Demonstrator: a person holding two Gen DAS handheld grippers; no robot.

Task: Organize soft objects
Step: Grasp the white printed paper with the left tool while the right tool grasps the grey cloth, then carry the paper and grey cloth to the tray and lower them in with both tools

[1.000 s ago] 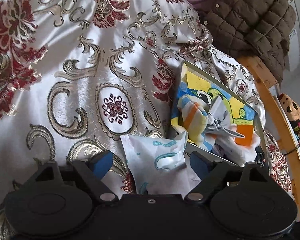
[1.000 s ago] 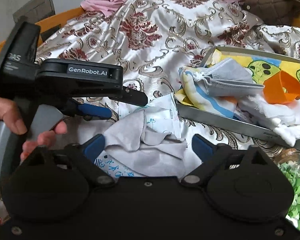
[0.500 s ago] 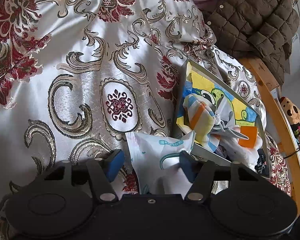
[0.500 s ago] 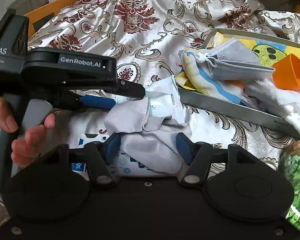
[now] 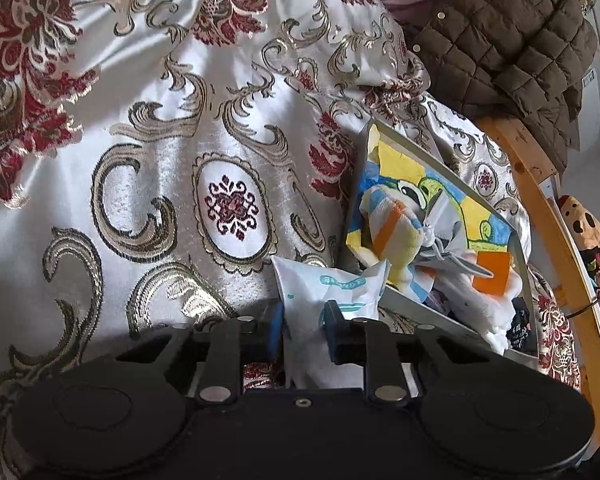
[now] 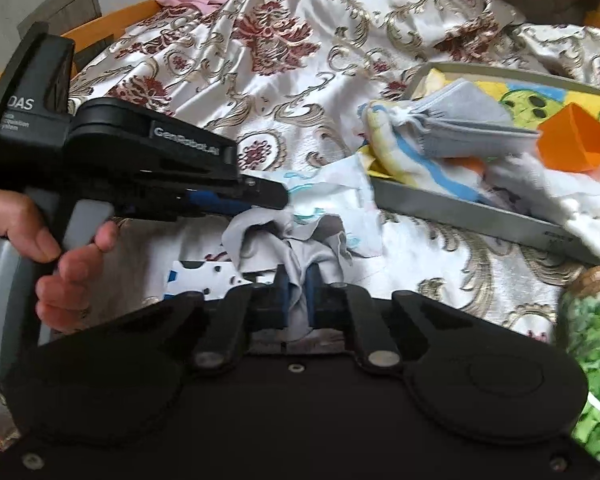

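A white cloth with teal print (image 5: 332, 284) lies on the patterned bedspread, its grey underside (image 6: 284, 240) showing in the right wrist view. My left gripper (image 5: 303, 326) is shut on one end of it. My right gripper (image 6: 297, 292) is shut on a grey fold of the same cloth. In the right wrist view the left gripper (image 6: 256, 200) comes in from the left over the cloth. A grey tray (image 6: 460, 220) beside it holds a striped towel (image 5: 392, 236), a grey face mask (image 6: 464, 124), an orange cup (image 6: 576, 144) and white cloth (image 6: 572, 196).
The bedspread (image 5: 180, 140) covers the bed. A brown quilted jacket (image 5: 512, 36) lies at the far end. A wooden bed rail (image 5: 556, 240) runs along the right. A jar of green bits (image 6: 592, 328) stands at the right. A printed packet (image 6: 204, 276) lies under the cloth.
Both grippers went from open to shut on the printed cloth. The cloth is now bunched up between them.
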